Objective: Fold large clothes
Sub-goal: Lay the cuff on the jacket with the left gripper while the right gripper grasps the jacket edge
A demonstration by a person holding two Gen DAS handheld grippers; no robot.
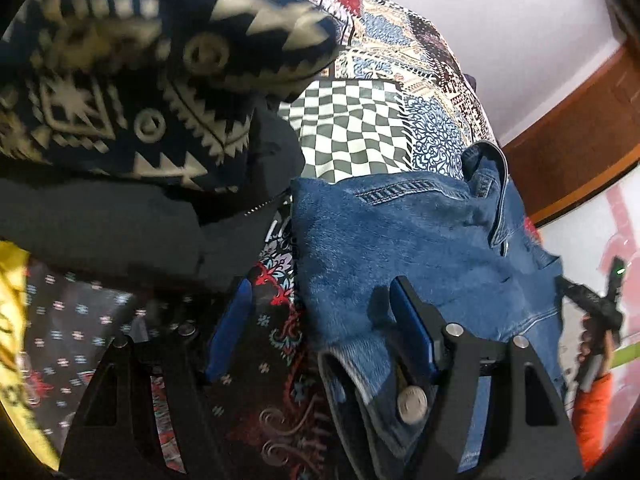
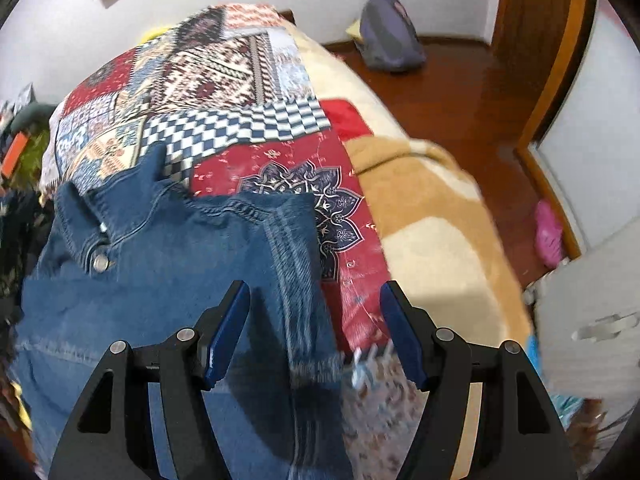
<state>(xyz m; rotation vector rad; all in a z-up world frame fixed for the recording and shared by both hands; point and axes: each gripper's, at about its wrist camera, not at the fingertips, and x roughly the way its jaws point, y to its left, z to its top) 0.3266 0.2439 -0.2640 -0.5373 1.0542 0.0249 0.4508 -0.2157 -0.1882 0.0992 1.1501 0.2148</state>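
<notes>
Denim jacket hem cut off; patterned garment blurred.

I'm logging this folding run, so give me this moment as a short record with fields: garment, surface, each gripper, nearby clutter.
garment: blue denim jacket, lying on the bed
surface: patchwork bedspread
left hand-held gripper: open, over the jacket's left edge, gripping nothing
right hand-held gripper: open, jacket's right edge between the pads, not pinched
clutter: navy patterned garment and black garment beside the jacket

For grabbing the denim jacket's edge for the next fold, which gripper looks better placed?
Probably the right gripper: its open jaws straddle the denim jacket at its frayed edge. The left gripper, also open, has one finger over the jacket and the other over the patterned bedspread.
</notes>
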